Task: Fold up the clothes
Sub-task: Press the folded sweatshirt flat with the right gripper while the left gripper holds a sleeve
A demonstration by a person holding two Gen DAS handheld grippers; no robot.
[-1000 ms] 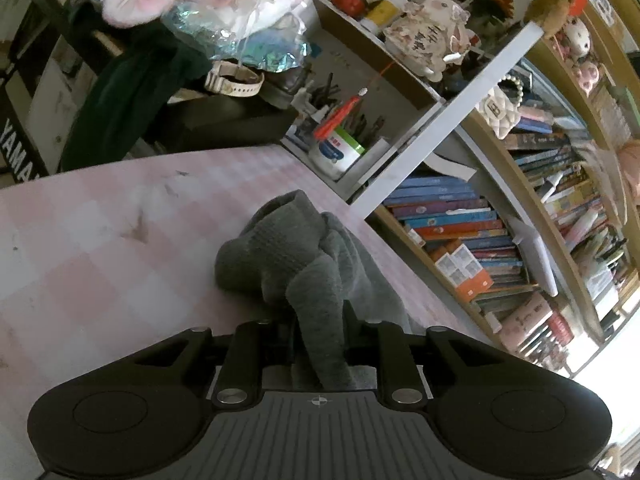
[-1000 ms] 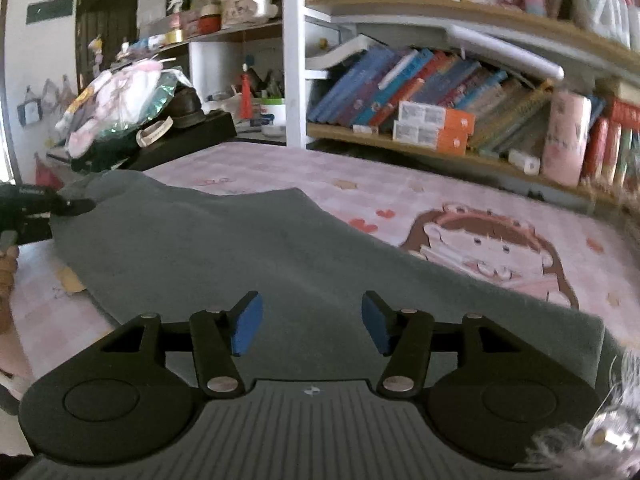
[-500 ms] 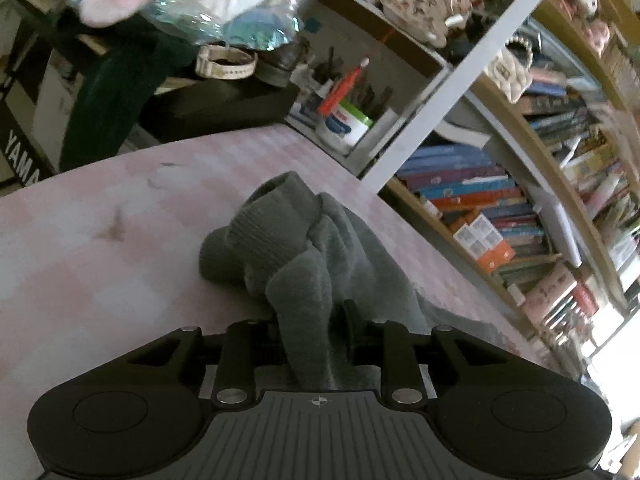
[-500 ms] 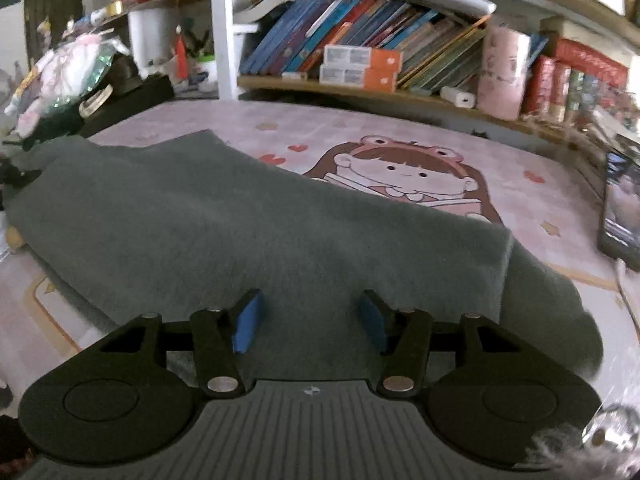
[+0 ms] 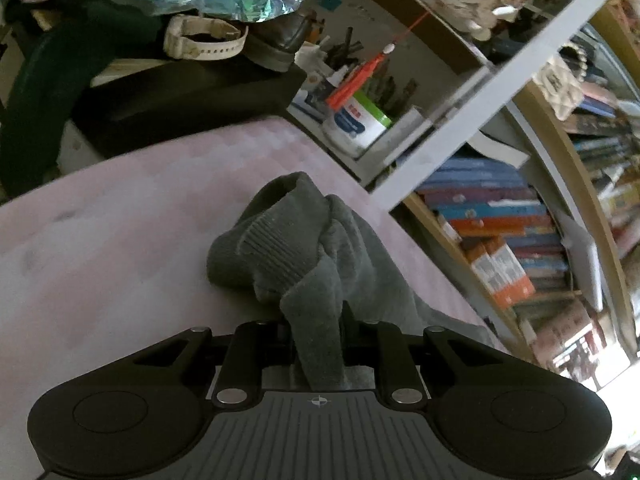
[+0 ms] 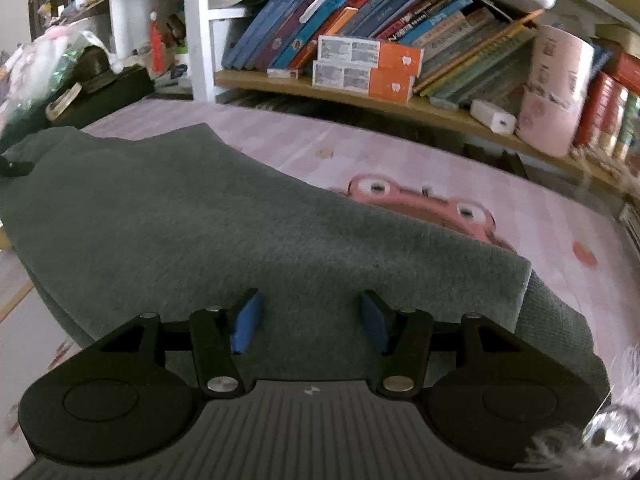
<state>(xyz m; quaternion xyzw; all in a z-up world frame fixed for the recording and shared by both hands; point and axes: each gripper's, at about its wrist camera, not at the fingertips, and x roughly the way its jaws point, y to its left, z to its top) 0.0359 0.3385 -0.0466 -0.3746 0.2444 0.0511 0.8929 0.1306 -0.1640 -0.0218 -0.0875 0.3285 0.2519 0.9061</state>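
In your left wrist view, your left gripper is clenched on a bunched fold of the grey sweater; the cloth runs up between the fingers and rises into a crumpled heap with a ribbed cuff showing, directly ahead of the claw. The heap sits on the pink checked table cover. Beyond it stand a black box with a white wristwatch on top, and a white shelf unit holding a white tub of pens.

In your right wrist view, your right gripper is spread wide, its blue pads apart and grasping nothing. The grey sweater lies flat on the table cover right under and ahead of the claw, stretching away to the left and covering part of a pink cartoon print. Behind, a wooden bookshelf carries leaning books, two orange cartons and a pink roll.
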